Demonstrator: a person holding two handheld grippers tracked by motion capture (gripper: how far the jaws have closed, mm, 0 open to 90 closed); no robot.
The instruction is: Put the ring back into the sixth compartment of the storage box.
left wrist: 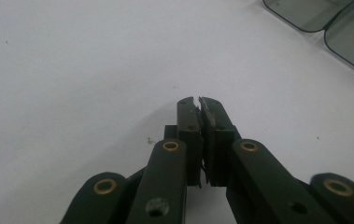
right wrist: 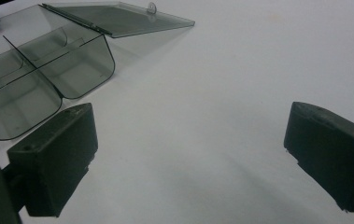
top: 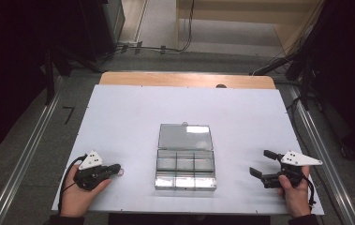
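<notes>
One clear plastic box (top: 185, 161) lies open on one white table (top: 128, 117), with one lid (top: 185, 137) folded back. The box has six compartments, three in each of two rows, as far as the glare lets me count. Two grippers are on the table: the left gripper (top: 115, 167) and the right gripper (top: 262, 163). One small ring (top: 120, 171) lies by the left gripper.

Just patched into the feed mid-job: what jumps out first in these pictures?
The open clear compartment box sits mid-table on the white table, its lid laid flat behind it and its compartments looking empty. The left gripper, near the front left edge, has its jaws shut, with a small ring lying at their tips. The right gripper, near the front right edge, has its jaws wide open with nothing between them.
</notes>
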